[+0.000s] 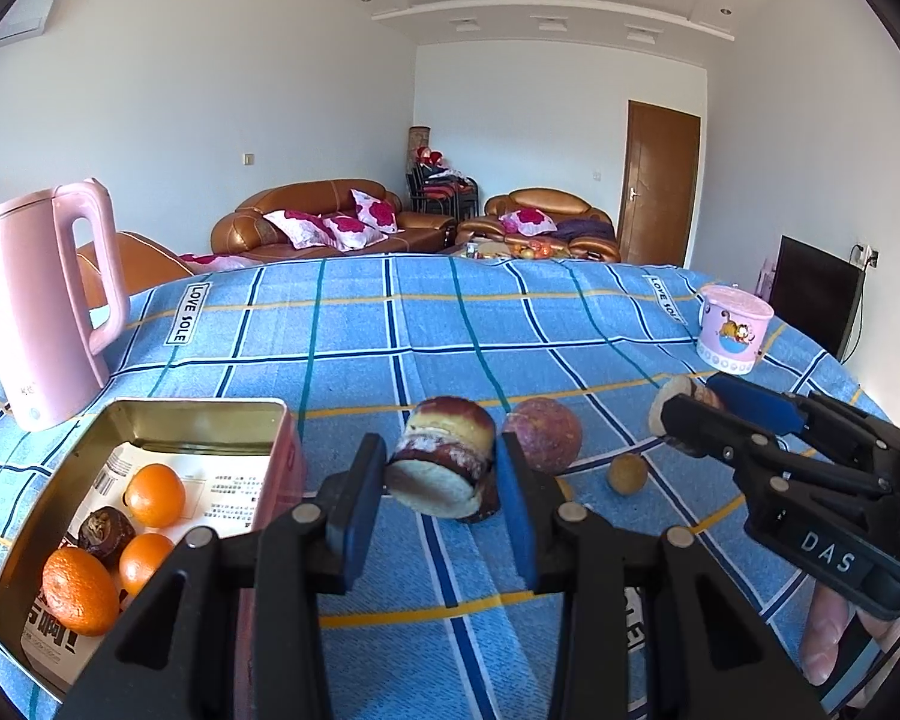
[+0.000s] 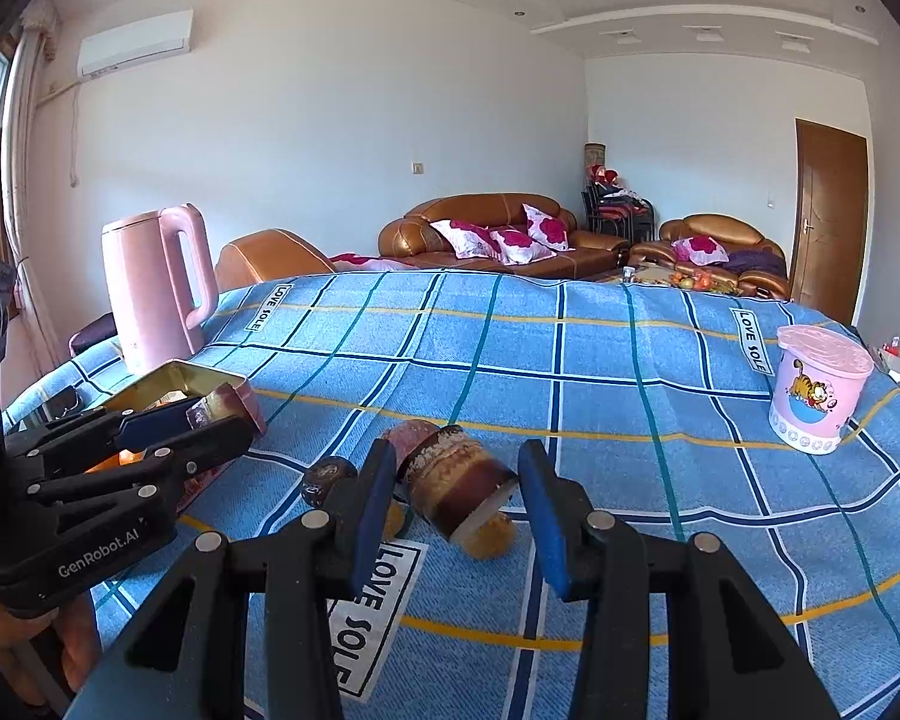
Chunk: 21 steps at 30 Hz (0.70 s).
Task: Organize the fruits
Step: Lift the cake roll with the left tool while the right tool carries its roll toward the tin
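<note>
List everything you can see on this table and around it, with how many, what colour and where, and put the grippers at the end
metal tin: 1, gold inside, pink outside, left on the tablecloth
oranges: 3, orange, inside the tin
dark fruit: 1, brown, in the tin among the oranges
cut fruit pieces: 2, dark red skin with pale flesh, one between each gripper's fingers
round fruit: 1, reddish, on the cloth behind the left gripper
small fruit: 1, yellow-brown, on the cloth
kettle: 1, pink, far left
cartoon tub: 1, pink, right side
tablecloth: 1, blue checked
sofas: brown, background
left gripper: black, blue pads
right gripper: black, blue pads
</note>
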Each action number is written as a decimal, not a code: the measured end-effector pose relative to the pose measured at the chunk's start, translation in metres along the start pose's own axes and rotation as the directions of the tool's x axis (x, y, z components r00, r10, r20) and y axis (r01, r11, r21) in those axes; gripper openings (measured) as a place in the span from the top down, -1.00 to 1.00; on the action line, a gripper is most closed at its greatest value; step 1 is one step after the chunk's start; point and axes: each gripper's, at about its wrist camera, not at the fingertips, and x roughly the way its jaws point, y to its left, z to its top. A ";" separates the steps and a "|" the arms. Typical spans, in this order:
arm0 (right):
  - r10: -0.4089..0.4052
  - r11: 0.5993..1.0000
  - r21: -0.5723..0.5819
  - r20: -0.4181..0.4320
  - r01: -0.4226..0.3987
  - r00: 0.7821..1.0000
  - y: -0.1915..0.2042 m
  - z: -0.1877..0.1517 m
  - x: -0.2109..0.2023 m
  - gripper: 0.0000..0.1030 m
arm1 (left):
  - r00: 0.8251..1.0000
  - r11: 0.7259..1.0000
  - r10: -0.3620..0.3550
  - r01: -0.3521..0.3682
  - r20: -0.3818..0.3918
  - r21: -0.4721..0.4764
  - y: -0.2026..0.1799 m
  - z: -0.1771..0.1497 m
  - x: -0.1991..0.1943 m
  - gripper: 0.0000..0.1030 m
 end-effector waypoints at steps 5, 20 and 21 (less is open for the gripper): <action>0.000 1.000 -0.003 0.011 0.000 1.000 0.001 -0.001 -0.003 0.14 | 1.000 1.000 0.005 -0.005 0.016 0.003 0.000 0.000 -0.003 0.24; -0.002 1.000 -0.020 0.065 0.004 0.998 0.002 -0.002 -0.012 0.14 | 0.997 1.000 0.022 -0.022 0.073 0.001 0.000 -0.001 -0.014 0.24; -0.002 1.000 -0.020 0.069 0.004 0.998 0.002 -0.002 -0.013 0.14 | 0.997 1.000 0.023 -0.024 0.077 0.002 0.000 -0.002 -0.015 0.24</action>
